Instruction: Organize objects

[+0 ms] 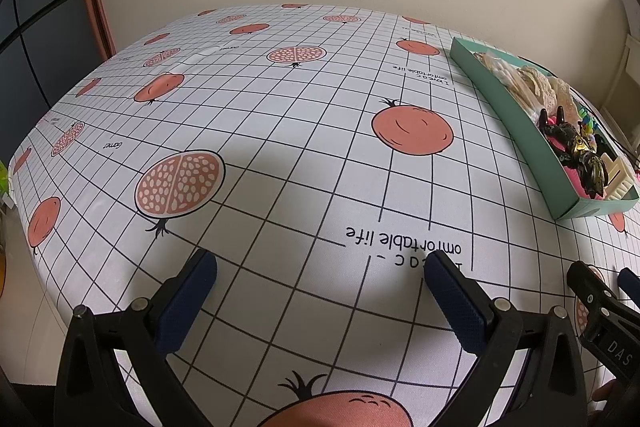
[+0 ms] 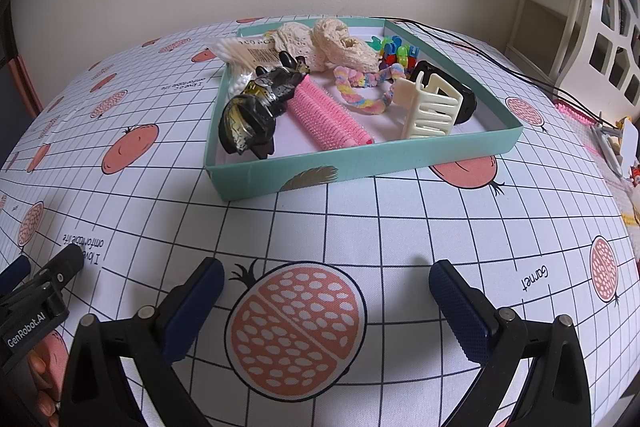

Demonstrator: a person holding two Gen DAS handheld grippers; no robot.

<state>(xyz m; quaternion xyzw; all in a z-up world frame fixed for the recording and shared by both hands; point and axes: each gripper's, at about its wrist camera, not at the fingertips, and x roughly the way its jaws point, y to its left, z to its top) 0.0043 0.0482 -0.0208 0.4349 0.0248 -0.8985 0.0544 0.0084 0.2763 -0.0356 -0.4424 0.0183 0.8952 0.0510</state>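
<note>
While both claws hang low over the desk (image 2: 400,227) with nothing between their pads, the job looks close to finished, or not yet restarted. Left claw (image 1: 320,291): released, jaws wide, bare gridded cloth ahead of it. Right claw (image 2: 326,299): likewise released and empty.

Teal box (image 2: 360,163), centre of the right view and far right edge of the left view, holds everything small: black-and-gold hair clip (image 2: 256,115), pink roller (image 2: 328,119), cream claw clip (image 2: 430,111), pastel scrunchie (image 2: 368,95), lace pieces (image 2: 332,43), bright little clips (image 2: 396,53).

No loose item shows on the cloth near either claw. Clutter at the right edge of the right view may remain to sort; too small to identify.
</note>
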